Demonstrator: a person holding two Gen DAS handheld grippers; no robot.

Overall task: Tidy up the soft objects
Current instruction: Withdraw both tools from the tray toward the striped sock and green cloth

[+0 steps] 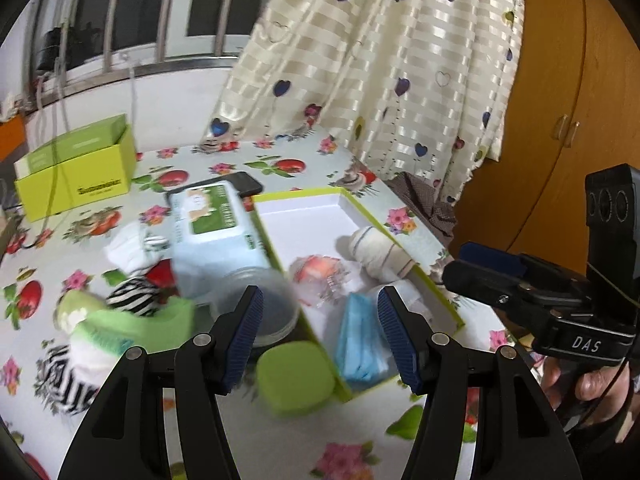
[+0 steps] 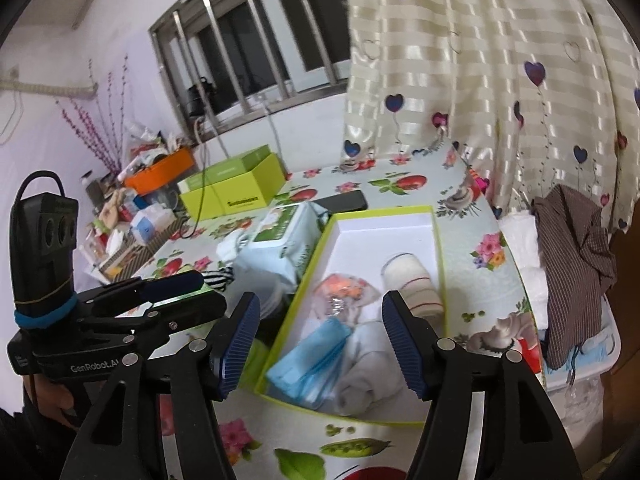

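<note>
A shallow box (image 1: 304,216) with a lime rim holds a rolled striped white cloth (image 1: 380,252), a clear bag with something orange (image 1: 320,272), blue face masks (image 1: 360,340) and a white sock (image 1: 408,296). Left of it lie white socks (image 1: 128,248), a zebra-striped sock (image 1: 132,296) and a green sock (image 1: 132,320). My left gripper (image 1: 320,296) hangs open and empty above the box's left wall. My right gripper (image 2: 320,304) is open and empty over the box (image 2: 384,220), above the masks (image 2: 312,360) and white sock (image 2: 368,360).
A wet-wipes pack (image 1: 212,216), a clear round tub (image 1: 260,300), a green case (image 1: 294,376) and a phone (image 1: 240,184) crowd the box's left side. A green carton (image 1: 76,168) stands at the back left. A brown checked cloth (image 2: 572,260) lies beyond the table's right edge.
</note>
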